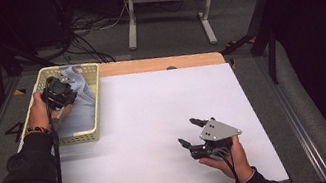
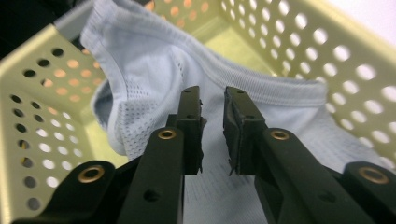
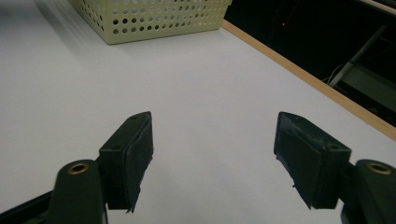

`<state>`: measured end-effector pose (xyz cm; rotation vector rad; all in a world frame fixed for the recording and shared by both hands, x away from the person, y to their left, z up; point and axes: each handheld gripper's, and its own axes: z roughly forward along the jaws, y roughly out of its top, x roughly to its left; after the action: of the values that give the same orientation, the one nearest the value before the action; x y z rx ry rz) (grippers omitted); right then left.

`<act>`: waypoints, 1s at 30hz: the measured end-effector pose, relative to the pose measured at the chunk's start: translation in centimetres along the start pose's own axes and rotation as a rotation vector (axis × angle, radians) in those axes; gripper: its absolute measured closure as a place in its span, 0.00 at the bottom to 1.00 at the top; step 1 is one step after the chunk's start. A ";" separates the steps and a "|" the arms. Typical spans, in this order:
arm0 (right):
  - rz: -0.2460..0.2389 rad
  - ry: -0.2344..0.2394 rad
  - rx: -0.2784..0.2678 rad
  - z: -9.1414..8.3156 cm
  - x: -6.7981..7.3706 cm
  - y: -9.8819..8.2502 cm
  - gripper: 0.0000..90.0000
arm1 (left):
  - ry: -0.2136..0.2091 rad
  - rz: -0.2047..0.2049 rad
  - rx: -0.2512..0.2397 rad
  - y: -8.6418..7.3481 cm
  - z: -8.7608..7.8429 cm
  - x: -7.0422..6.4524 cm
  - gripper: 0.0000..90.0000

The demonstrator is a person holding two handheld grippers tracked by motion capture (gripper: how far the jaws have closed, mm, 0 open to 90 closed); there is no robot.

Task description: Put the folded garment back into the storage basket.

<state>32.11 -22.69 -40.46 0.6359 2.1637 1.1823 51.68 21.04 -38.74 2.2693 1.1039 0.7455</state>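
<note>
A: Where is the pale blue mesh-fabric garment [image 2: 154, 79]?
B: Crumpled inside the perforated pale yellow plastic basket [image 1: 95, 91] at the white tabletop's [image 1: 155, 118] far left corner.
A: And the left tool [image 2: 212, 116]?
B: Poised over the cloth, jaws a narrow slit apart, nothing pinched.
A: The right tool [image 1: 189, 131]?
B: Jaws spread wide above bare tabletop, gripping nothing.

Count on the table: one perforated yellow basket [image 1: 92, 101], holding one pale blue garment [image 1: 80, 101]. One white table sheet [image 1: 156, 123] covers the top. Two hand-held grippers are present: one left gripper [image 1: 60, 89] over the basket and one right gripper [image 1: 189, 132] above the sheet.
</note>
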 end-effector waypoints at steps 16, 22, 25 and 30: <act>0.035 -0.058 -0.018 -1.1 -0.7 -1.4 0.29 | -0.019 0.048 -0.153 1.0 -2.8 -2.8 0.68; 0.040 -0.063 -0.017 -1.0 -0.8 -1.5 0.28 | -0.019 0.037 -0.206 1.0 -3.2 -3.7 0.54; 0.039 -0.056 -0.005 -0.8 -0.7 -1.6 0.27 | 0.004 0.022 -0.217 1.0 -3.4 -3.9 0.43; 0.037 -0.050 0.004 -0.6 -0.5 -1.6 0.26 | 0.005 0.012 -0.240 0.8 -3.6 -4.3 0.36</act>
<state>31.87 -24.18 -41.43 0.7025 2.1219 1.1697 47.48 17.84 -36.75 2.0745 0.9490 0.8406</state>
